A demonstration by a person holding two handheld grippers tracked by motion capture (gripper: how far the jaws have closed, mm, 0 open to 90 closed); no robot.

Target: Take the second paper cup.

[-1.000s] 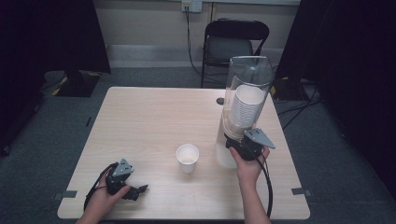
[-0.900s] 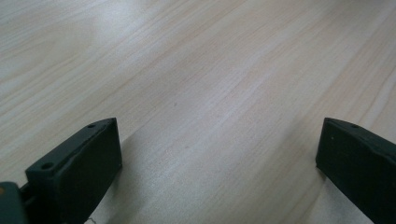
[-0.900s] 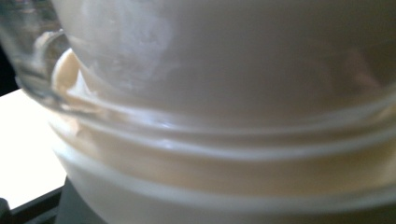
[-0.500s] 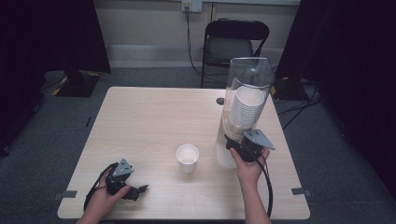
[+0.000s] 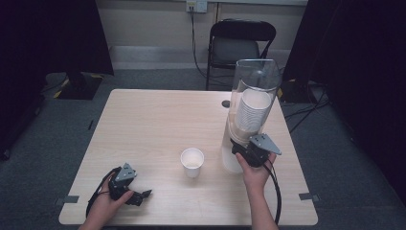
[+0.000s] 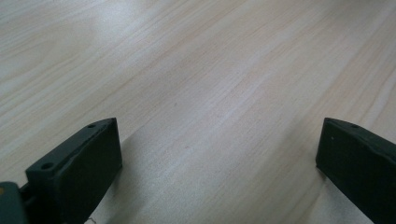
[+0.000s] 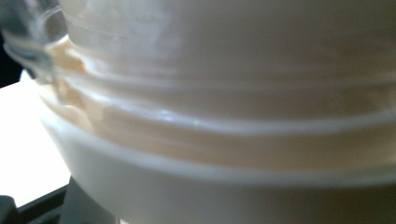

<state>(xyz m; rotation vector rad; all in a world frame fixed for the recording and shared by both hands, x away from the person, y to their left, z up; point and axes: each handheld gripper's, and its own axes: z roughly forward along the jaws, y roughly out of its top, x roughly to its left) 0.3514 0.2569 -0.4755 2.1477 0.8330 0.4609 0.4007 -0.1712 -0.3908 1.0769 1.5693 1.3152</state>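
A person seated at a light wooden table (image 5: 158, 120) presses the right gripper (image 5: 245, 149) against the base of a tall clear cup dispenser (image 5: 251, 96), where a stack of white paper cups (image 5: 252, 115) hangs inside the tube. From a second ago to now almost nothing has shifted: the right hand (image 5: 253, 173) remains at the dispenser's foot and the loose paper cup (image 5: 192, 161) stands upright just left of the dispenser, well apart from both tools. That stillness suggests the work is paused at the point of drawing or seating a cup, not moving on. In the right gripper view the dispenser's white lower band (image 7: 233, 186) and clear wall crowd the lens so closely that the jaws are hidden; whether that tool is parted or clamped cannot be told. Far to the left of the dispenser, near the table's front edge, the left gripper (image 5: 141, 195) rests low in the person's left hand (image 5: 106, 203), and its own view shows its jaws spread wide over bare wood (image 6: 201, 93), holding nothing.
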